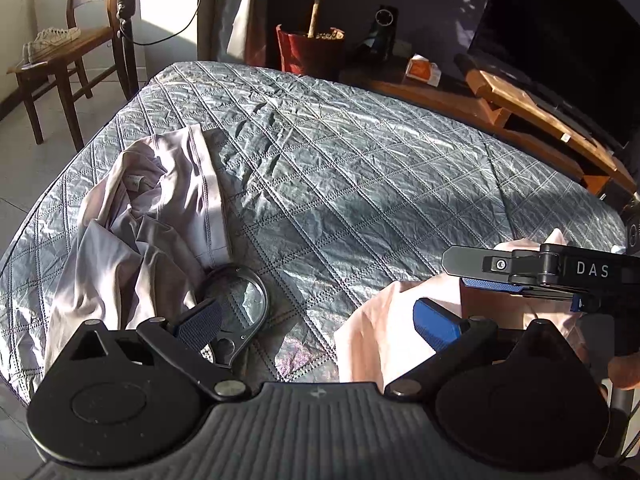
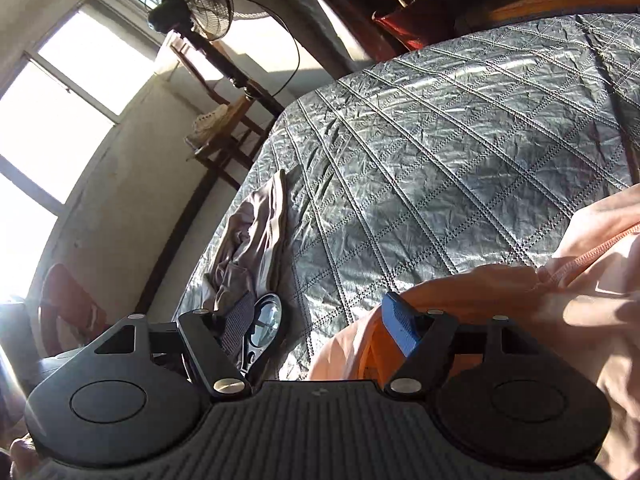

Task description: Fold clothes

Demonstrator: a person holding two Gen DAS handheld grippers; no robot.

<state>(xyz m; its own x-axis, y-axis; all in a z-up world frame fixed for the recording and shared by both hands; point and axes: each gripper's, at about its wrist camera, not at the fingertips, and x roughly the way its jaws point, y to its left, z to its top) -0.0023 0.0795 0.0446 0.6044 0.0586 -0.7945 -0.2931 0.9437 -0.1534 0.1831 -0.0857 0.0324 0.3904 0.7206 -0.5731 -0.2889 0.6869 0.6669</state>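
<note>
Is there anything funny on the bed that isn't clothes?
Yes. A magnifying glass lies on the quilted bed cover, right beside the crumpled lilac garment. It looks out of place among laundry.

Lighting: hard low sunlight from blown-out window [image 2: 60,120], left frame; long shadows across quilted cover [image 1: 360,168]; dim upper right; strong fisheye bending at edges.

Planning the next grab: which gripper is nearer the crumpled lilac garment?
Left. The left gripper is right beside the crumpled lilac garment; the right gripper hangs over the peach garment.
</note>
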